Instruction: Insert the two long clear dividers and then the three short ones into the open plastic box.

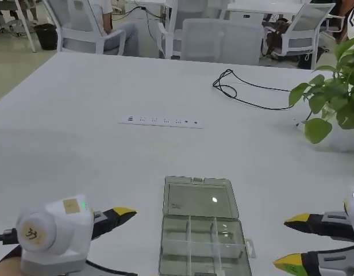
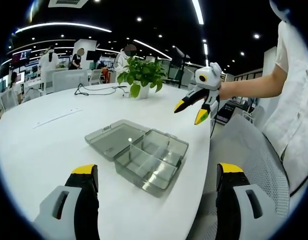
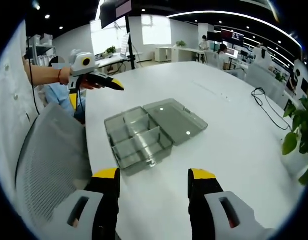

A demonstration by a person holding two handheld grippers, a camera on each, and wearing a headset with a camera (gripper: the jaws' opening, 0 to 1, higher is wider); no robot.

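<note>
a potted plant [image 1: 337, 103] near a black cable [image 1: 246, 92].

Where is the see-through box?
In the head view the box sits open on the white table, bottom centre, between the left gripper and the right gripper.

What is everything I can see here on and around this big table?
plastic box: one, clear grey, open, near table edge
dividers: several, clear, inside box
table: one, white
cable: one, black, far right
plant: one, green, right edge
socket strip: one, white, table middle
chairs: several, white and grey, behind table
left hand-held gripper: one, white, black-yellow jaws, open, left of box
right hand-held gripper: one, same colours, open, right of box
</note>
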